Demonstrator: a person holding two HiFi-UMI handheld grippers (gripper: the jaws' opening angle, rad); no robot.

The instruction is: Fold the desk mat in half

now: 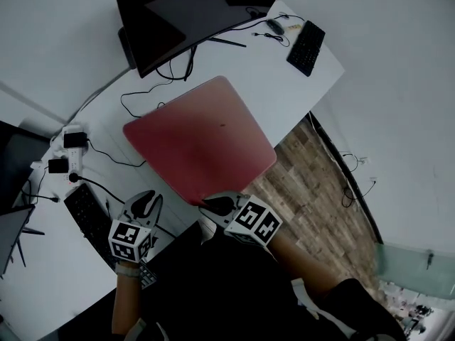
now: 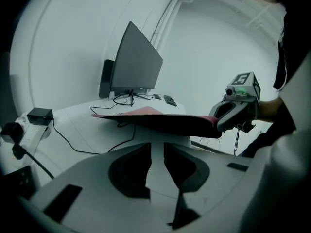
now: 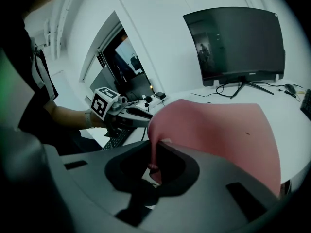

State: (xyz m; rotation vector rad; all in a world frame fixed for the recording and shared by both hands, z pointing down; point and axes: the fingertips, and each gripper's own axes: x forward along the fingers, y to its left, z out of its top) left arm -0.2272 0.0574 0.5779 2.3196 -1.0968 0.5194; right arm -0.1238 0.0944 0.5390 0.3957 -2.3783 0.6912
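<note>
The pink desk mat (image 1: 199, 137) lies on the white desk (image 1: 284, 84), its near corner raised off the surface. My right gripper (image 1: 213, 206) is shut on that near corner. In the right gripper view the mat (image 3: 218, 125) curls down between the jaws of the right gripper (image 3: 154, 159). My left gripper (image 1: 144, 206) hovers to the left of the mat, over the desk edge, apart from it. Its jaws (image 2: 156, 152) stand close together with nothing between them. From the left gripper view the mat (image 2: 160, 120) hangs lifted, with the right gripper (image 2: 228, 118) at its corner.
A curved monitor (image 1: 192, 13) stands behind the mat, with a keyboard (image 1: 306, 47) and mouse (image 1: 275, 26) at the far right. A second keyboard (image 1: 89, 215), a power strip (image 1: 67, 151) and cables (image 1: 106, 155) lie to the left. Wood floor (image 1: 313, 183) shows past the desk's right edge.
</note>
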